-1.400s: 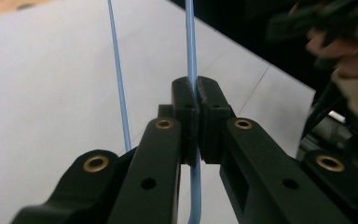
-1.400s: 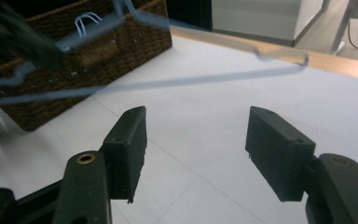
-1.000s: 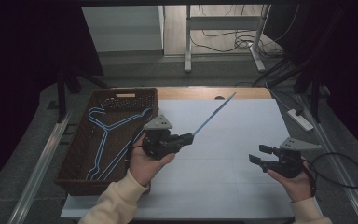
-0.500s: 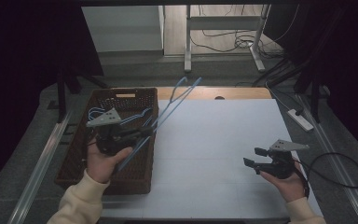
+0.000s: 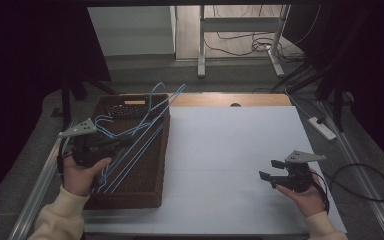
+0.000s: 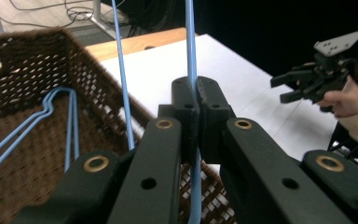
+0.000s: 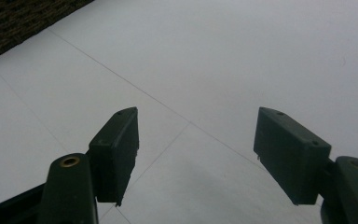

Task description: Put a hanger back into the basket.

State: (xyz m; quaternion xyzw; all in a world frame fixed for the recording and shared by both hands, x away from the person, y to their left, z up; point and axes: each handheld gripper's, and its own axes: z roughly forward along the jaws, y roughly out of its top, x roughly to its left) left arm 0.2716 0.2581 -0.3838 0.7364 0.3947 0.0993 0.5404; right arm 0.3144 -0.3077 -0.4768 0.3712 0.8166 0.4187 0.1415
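So the left tongs [image 5: 111,145] are clamped tight on a blue wire hanger [image 5: 145,131], and it's hanging over the brown wicker basket [image 5: 130,200] at the left edge of the desk [image 5: 230,165]. More blue hangers [image 6: 51,112] are lying on the basket bottom. In the left gripper view the wire runs straight up between the pinched jaws. The right tongs [image 5: 269,170] sit spread wide with nothing in them, low over the white sheet, well apart from the basket. Looks to me like the drop-it-in-the-basket step. Next move is probably lowering the hanger so its far end clears the rim, then letting go. Watch for tangling with the ones inside.
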